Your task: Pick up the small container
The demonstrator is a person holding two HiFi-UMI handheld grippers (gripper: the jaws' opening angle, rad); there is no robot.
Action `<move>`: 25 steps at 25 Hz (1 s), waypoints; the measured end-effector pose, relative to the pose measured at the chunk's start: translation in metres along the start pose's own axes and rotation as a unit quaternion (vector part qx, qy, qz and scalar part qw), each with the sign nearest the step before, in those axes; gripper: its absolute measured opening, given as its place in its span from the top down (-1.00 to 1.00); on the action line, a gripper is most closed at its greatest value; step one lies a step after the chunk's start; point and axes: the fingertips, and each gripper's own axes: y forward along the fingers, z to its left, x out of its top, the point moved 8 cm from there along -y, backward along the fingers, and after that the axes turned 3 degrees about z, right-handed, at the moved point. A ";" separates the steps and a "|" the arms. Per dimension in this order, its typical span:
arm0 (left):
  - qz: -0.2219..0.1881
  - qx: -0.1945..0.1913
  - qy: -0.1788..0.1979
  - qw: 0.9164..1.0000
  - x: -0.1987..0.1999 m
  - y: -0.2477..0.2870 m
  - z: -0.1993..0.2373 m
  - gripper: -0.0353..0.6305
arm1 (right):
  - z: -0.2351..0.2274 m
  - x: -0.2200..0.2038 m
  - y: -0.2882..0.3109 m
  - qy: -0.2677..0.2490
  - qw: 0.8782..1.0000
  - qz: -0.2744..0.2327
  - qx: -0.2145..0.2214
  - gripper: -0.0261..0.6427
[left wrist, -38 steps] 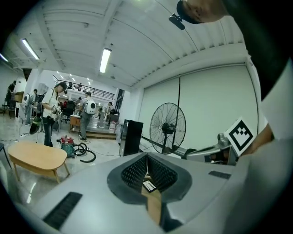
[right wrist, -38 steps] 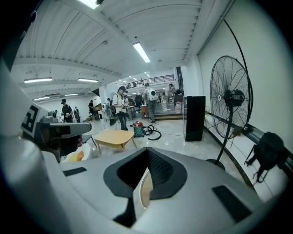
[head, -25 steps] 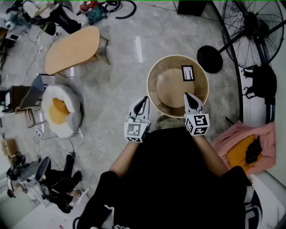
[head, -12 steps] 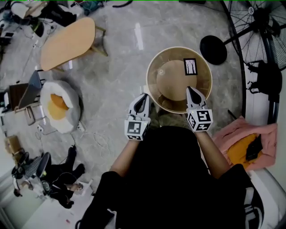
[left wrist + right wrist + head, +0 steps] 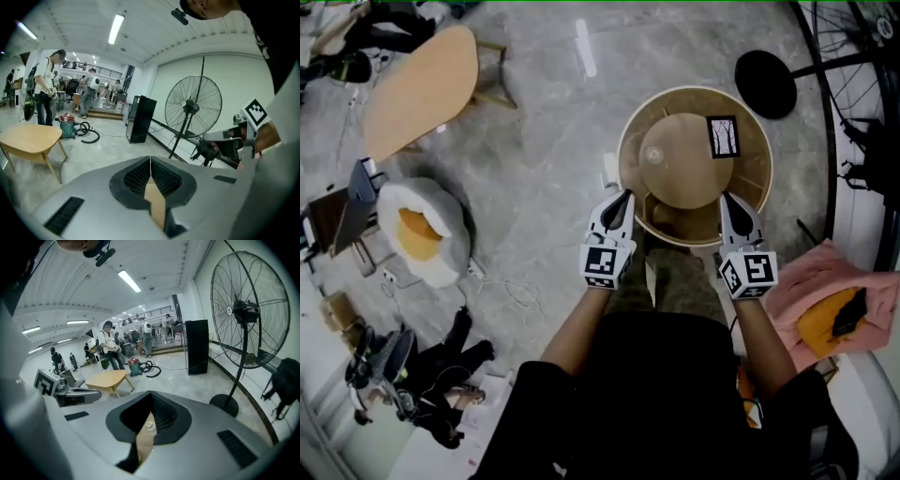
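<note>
The round table fills the upper right centre of your head view, with the oval table at upper left. Your left gripper and right gripper sit at the round table's lower edge, well apart, both clenched on nothing. The card stands on the top tier; the small container sits left of it, untouched
</note>
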 end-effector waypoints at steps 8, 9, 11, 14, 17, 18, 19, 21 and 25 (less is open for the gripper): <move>0.041 -0.068 0.046 0.996 -0.076 0.108 0.046 0.83 | -0.029 -0.068 0.100 0.013 1.000 0.005 -0.022 0.88; 0.047 -0.079 0.054 0.994 -0.085 0.118 0.048 0.83 | -0.030 -0.077 0.109 0.018 1.000 0.008 -0.022 0.88; 0.052 -0.098 0.068 0.991 -0.101 0.135 0.053 0.83 | -0.030 -0.096 0.123 0.024 0.999 0.016 -0.021 0.88; 0.057 -0.114 0.087 0.988 -0.123 0.154 0.060 0.83 | -0.028 -0.118 0.138 0.021 0.999 0.027 -0.017 0.88; 0.064 -0.124 0.091 0.986 -0.141 0.169 0.067 0.83 | -0.028 -0.132 0.147 0.025 0.999 0.035 -0.016 0.88; 0.066 -0.128 0.094 0.985 -0.145 0.174 0.070 0.83 | -0.028 -0.135 0.151 0.030 0.999 0.037 -0.016 0.87; 0.066 -0.132 0.098 0.984 -0.148 0.180 0.073 0.83 | -0.029 -0.136 0.154 0.034 0.999 0.039 -0.016 0.88; 0.066 -0.137 0.104 0.983 -0.153 0.188 0.078 0.83 | -0.029 -0.138 0.159 0.035 0.998 0.041 -0.016 0.88; 0.063 -0.141 0.123 0.980 -0.167 0.203 0.078 0.66 | -0.035 -0.145 0.162 0.039 0.998 0.044 -0.025 0.88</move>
